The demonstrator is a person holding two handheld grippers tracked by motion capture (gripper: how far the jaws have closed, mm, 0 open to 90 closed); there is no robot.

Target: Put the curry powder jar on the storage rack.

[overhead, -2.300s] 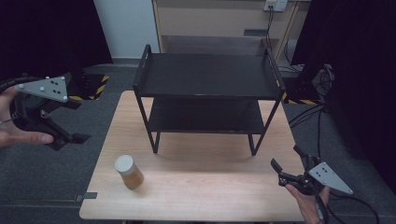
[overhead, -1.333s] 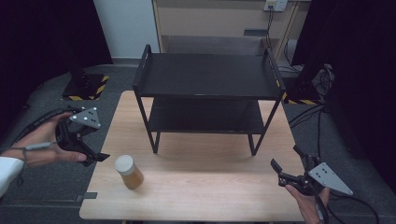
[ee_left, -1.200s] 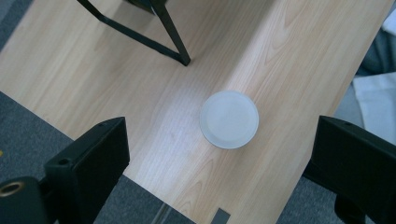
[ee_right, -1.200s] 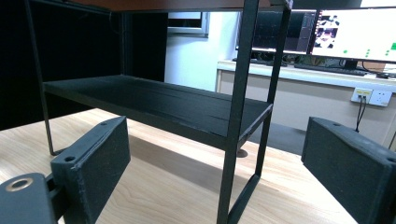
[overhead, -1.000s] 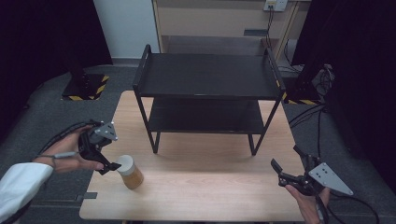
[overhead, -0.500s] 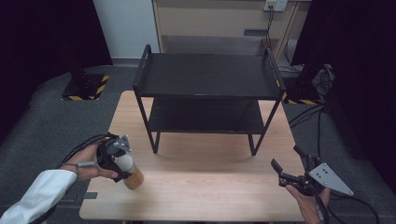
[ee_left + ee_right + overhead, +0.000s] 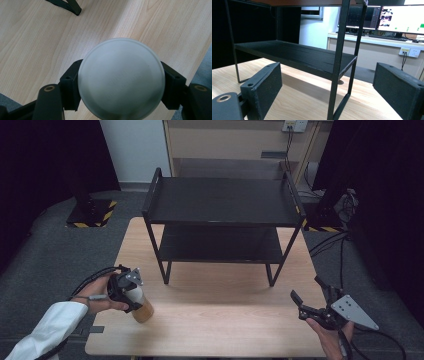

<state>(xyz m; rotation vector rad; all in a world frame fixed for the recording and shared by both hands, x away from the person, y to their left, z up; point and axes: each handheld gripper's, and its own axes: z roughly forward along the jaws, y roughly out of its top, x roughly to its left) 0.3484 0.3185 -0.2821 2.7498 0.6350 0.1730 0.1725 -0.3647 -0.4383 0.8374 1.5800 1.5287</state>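
Observation:
A jar with a white lid and a brown body stands on the wooden table near its front left corner. My left gripper comes down on it from above, and its black fingers press against both sides of the jar just under the lid. My right gripper hovers open at the table's front right corner with nothing between its pads. It faces the black two-tier rack.
The black metal rack stands across the back half of the table, both of its shelves bare. One rack foot lies just beyond the jar. Cables run over the grey floor at the right.
My left gripper swept in from the far left, came down over the jar and closed around it. The right gripper stayed where it was.

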